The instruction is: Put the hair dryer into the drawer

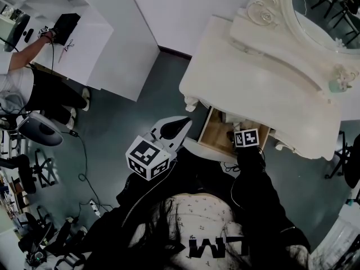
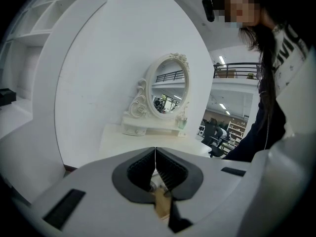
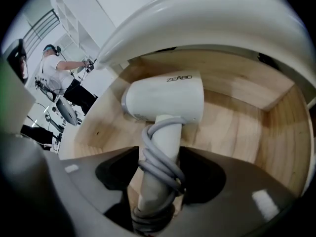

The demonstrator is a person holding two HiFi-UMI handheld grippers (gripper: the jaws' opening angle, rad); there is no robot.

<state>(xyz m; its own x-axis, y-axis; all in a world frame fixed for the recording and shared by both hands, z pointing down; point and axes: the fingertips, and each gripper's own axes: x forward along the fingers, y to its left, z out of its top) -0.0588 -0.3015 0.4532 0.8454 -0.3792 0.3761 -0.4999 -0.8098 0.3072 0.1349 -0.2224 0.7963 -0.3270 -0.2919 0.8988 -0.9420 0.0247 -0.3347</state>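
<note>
White plastic sits between the right tongs (image 3: pixel 159 157). They are set wide around the dryer (image 3: pixel 165 100) handle, pads against it on both sides, and the grey cord (image 3: pixel 160 174) is wound round the handle where they grip. Holding it by the handle keeps the cord bundled and lets the bulky head go in first. The head lies sideways inside the drawer (image 3: pixel 232 127), low over its bare wooden floor; whether it touches the wood I cannot tell. The tongs point steeply down into the drawer. That suits an entry from above, since the bench (image 1: pixel 270 89) top overhangs the drawer's back and only its open front is free.

The left tongs (image 2: pixel 155 164) are pressed together on nothing. They are held outside the drawer, to its left, aimed toward the mirror (image 2: pixel 169 85) on the bench above it.

As I judge it, the dryer is nearly placed. What is left is to let go and shut the drawer, likely a job for the idle left tongs.
</note>
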